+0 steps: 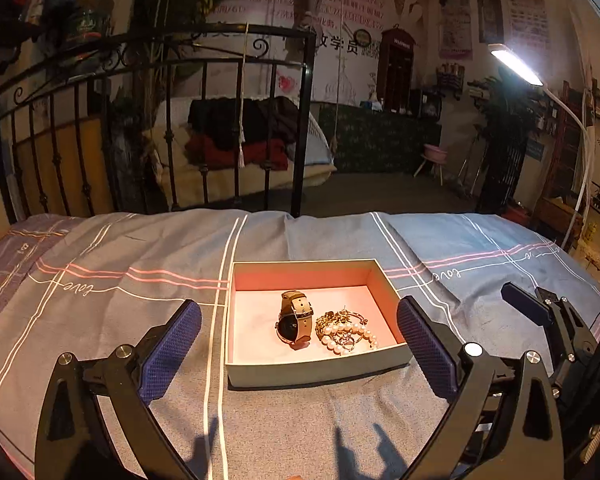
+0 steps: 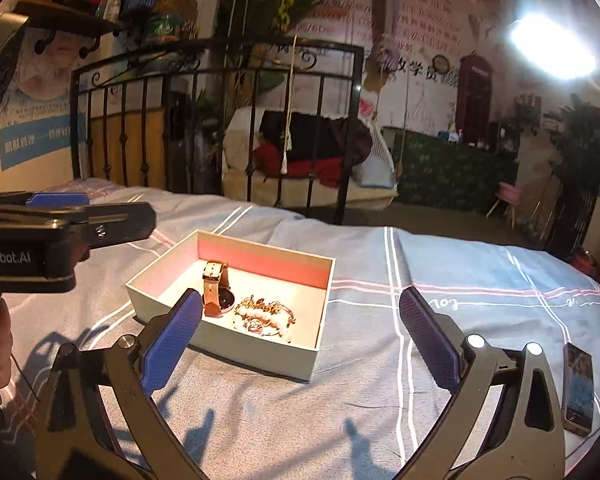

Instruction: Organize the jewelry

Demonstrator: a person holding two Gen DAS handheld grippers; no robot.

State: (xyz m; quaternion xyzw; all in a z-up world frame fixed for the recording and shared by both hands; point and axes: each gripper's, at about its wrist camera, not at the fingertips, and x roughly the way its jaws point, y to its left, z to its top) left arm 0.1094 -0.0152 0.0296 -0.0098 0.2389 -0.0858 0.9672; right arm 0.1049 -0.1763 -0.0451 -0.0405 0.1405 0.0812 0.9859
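Note:
An open shallow box with a pink inside sits on the grey-blue bedspread. In it lie a wristwatch with a tan strap and a heap of pearl and gold jewelry. My left gripper is open and empty, just in front of the box. My right gripper is open and empty, to the right of the box and in front of it; it also shows at the right in the left wrist view. The left gripper's body shows in the right wrist view.
A phone lies on the bedspread at the far right. A black iron bed frame stands at the bed's far edge. A lit lamp on a white arm hangs over the right side.

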